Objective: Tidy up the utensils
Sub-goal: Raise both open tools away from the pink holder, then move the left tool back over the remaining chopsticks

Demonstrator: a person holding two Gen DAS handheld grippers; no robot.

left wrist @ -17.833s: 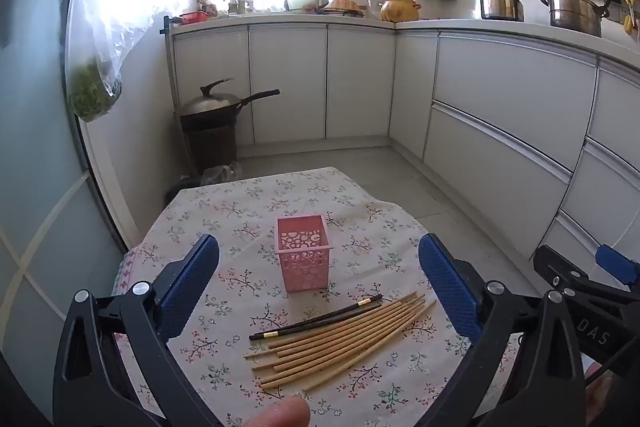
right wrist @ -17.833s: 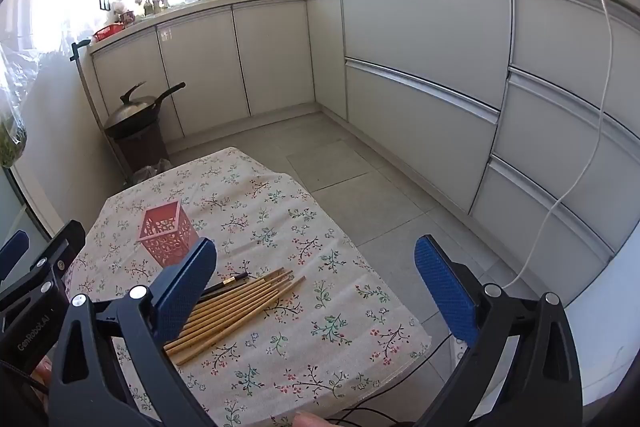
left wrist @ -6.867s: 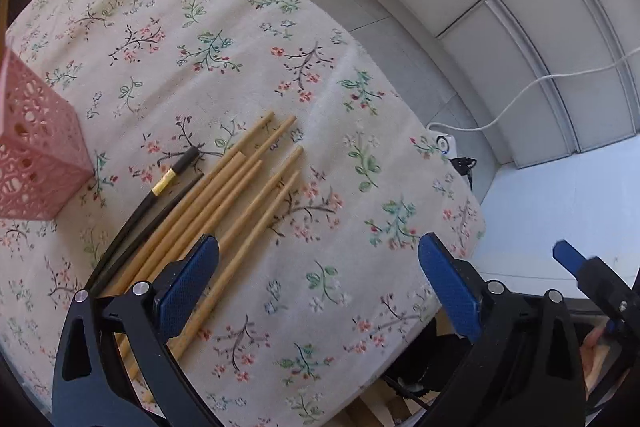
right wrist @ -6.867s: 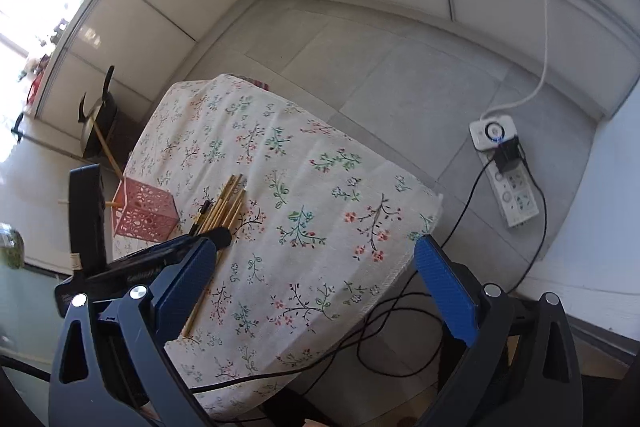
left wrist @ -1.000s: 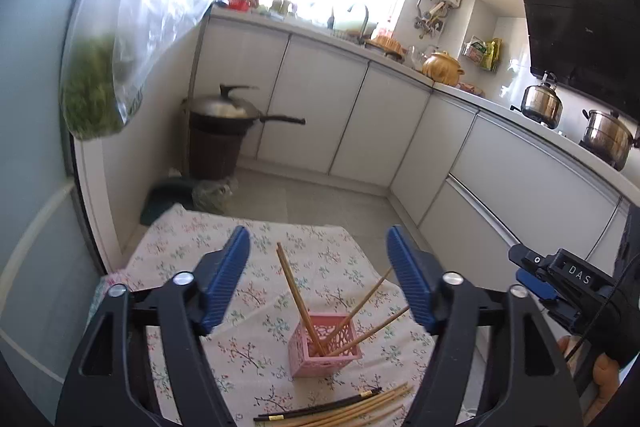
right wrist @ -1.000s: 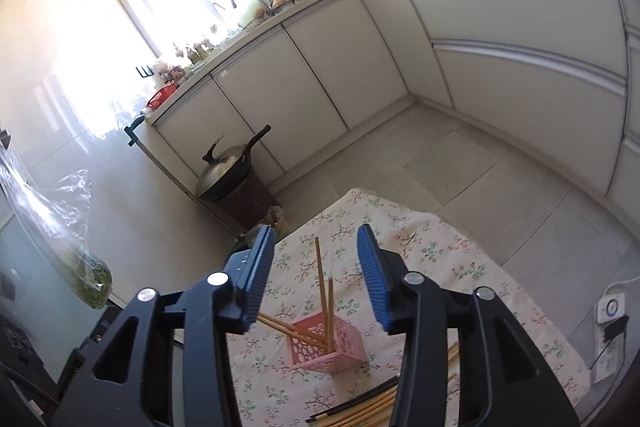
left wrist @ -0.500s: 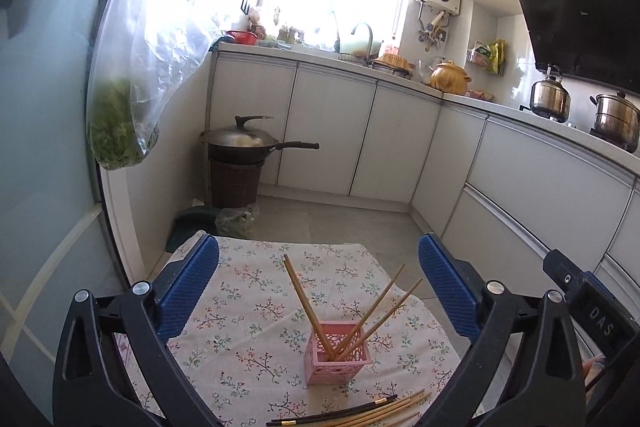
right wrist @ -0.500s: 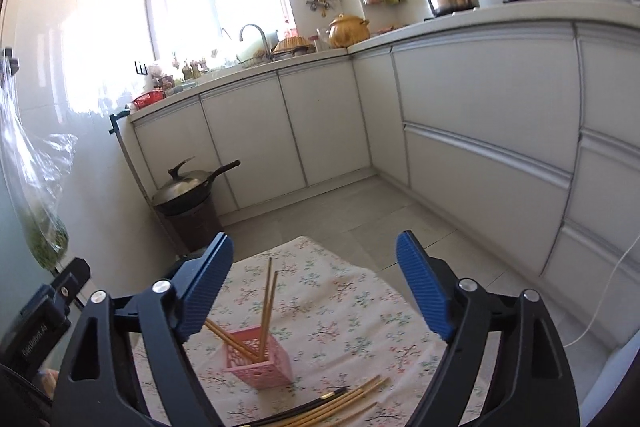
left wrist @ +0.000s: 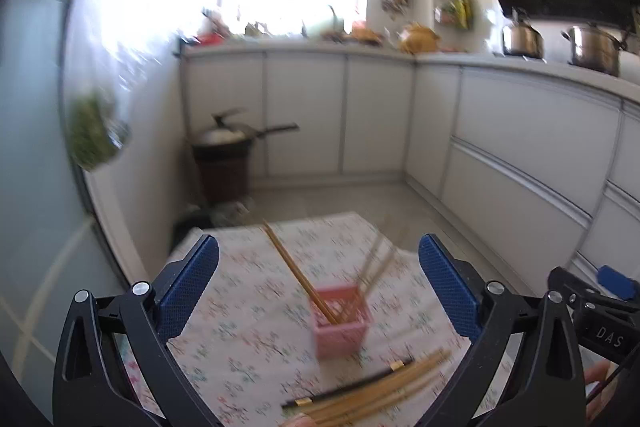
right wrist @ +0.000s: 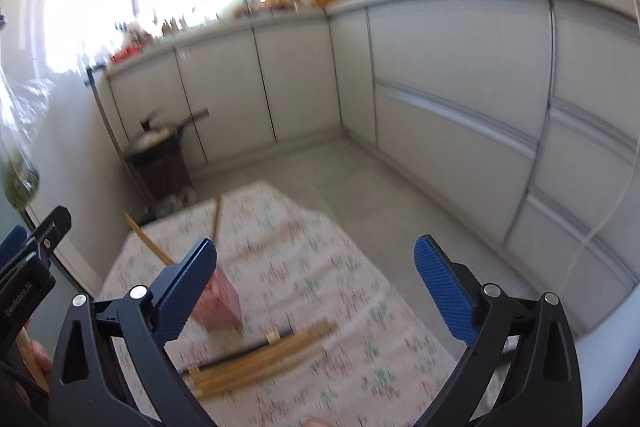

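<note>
Both views are blurred. The left gripper hangs over the near part of a small table covered with a cream floral cloth, and its blue-padded jaws stand wide apart with nothing between them. The right gripper has its jaws opening – they are already very wide and no pad touches anything. A pink perforated plastic holder of square shape stands on the cloth near the middle of the table, closer to the right edge in the left wrist view. Several bamboo chopsticks stand tilted inside it, one leaning to the left, the others to the right. A bundle of loose light bamboo chopsticks lies flat on the cloth near the front edge, just in front of the holder but apart from it, together with a pair of black chopsticks with gold bands – these lie on the holder's side of the bundle. In the right wrist view the same holder is partly hidden behind the gripper's left finger.
</note>
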